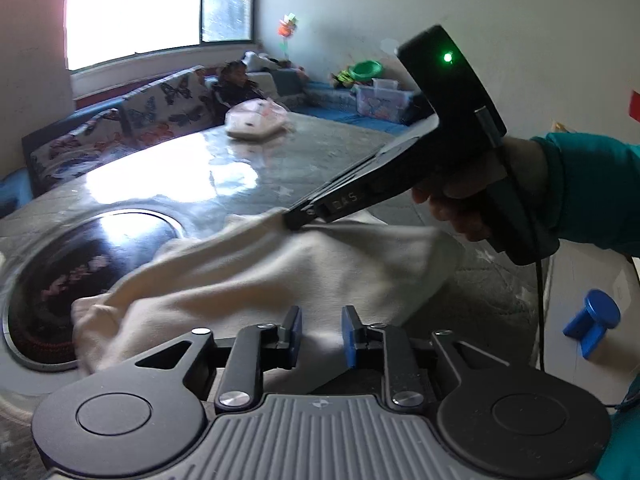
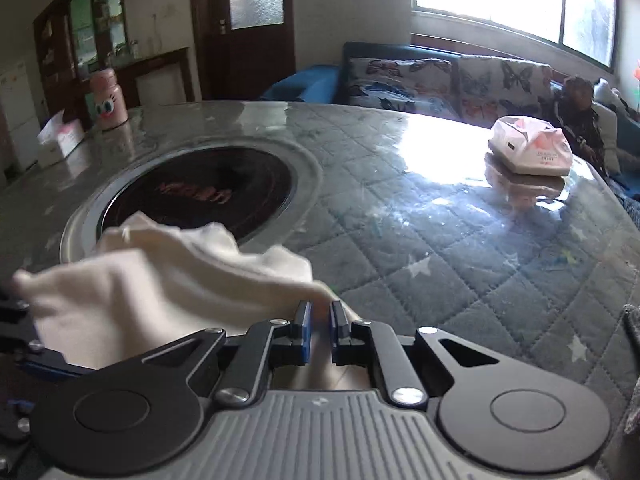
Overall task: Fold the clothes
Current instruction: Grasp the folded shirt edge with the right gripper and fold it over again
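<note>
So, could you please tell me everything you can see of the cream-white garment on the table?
The cream-white garment looks like soft, plain knit fabric, rumpled and only partly spread. It lies on the grey quilted table under its glossy cover, one end over the rim of the round dark inset. The right gripper is shut on a raised fold at its far edge; the left gripper has its blue pads either side of the near edge.

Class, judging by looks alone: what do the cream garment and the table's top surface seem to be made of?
Cream garment: soft matte knit, likely cotton; it drapes in rounded, dull folds. Table top: quilted grey star-print fabric, seemingly under a clear glossy sheet, glass or plastic; stitching shows beneath bright window reflections.
</note>
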The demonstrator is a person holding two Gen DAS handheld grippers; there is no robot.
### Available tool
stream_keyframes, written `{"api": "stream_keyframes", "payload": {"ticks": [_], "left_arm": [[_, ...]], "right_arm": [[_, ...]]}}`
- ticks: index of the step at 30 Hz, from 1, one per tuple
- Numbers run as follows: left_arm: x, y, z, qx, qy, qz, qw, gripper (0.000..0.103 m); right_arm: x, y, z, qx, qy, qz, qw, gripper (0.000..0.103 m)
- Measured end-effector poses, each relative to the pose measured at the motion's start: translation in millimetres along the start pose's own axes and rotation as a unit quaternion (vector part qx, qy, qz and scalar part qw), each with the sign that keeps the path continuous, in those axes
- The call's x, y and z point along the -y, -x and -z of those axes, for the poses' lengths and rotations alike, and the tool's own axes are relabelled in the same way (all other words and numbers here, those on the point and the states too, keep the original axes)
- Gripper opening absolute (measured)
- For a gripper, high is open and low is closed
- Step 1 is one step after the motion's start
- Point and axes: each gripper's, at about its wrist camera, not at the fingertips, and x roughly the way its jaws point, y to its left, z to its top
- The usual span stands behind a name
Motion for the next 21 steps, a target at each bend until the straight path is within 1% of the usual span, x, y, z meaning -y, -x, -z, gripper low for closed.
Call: {"api": "stream_keyframes", "payload": {"ticks": [3, 5, 7, 9, 10, 12, 14, 17, 20, 21], "left_arm": [[-13, 18, 0, 0.023, 0.025, -0.034, 0.9988, 0.027], [-23, 28, 1, 0.033, 0.046, -0.068, 0.9961, 0.029], [-34, 37, 5, 0.038, 0.072, -0.099, 0.9918, 0.029], [-46, 43, 11, 0.036, 0.101, -0.115, 0.9875, 0.029], [-51, 45, 14, 0.033, 0.112, -0.122, 0.9856, 0.029], [-57, 47, 20, 0.023, 0.128, -0.131, 0.9829, 0.029], [-61, 52, 24, 0.025, 0.138, -0.131, 0.9814, 0.029], [-63, 60, 30, 0.035, 0.150, -0.127, 0.9798, 0.038], [-63, 61, 36, 0.035, 0.161, -0.123, 0.9786, 0.038], [-63, 61, 38, 0.035, 0.166, -0.121, 0.9780, 0.038]], "right_arm": [[-9, 9, -8, 0.007, 0.024, -0.006, 1.000, 0.011], [-26, 15, -14, 0.009, 0.054, -0.032, 0.998, 0.011], [-41, 13, -16, 0.002, 0.073, -0.064, 0.995, 0.011], [-56, 4, -14, -0.013, 0.088, -0.092, 0.992, 0.012], [-62, -3, -12, -0.022, 0.095, -0.100, 0.990, 0.012], [-73, -15, -10, -0.035, 0.109, -0.097, 0.989, 0.013], [-78, -15, -16, -0.034, 0.121, -0.100, 0.987, 0.013], [-88, -12, -35, -0.028, 0.146, -0.120, 0.982, 0.017], [-110, -21, -55, -0.037, 0.194, -0.150, 0.969, 0.018], [-117, -26, -58, -0.042, 0.211, -0.159, 0.964, 0.020]]}}
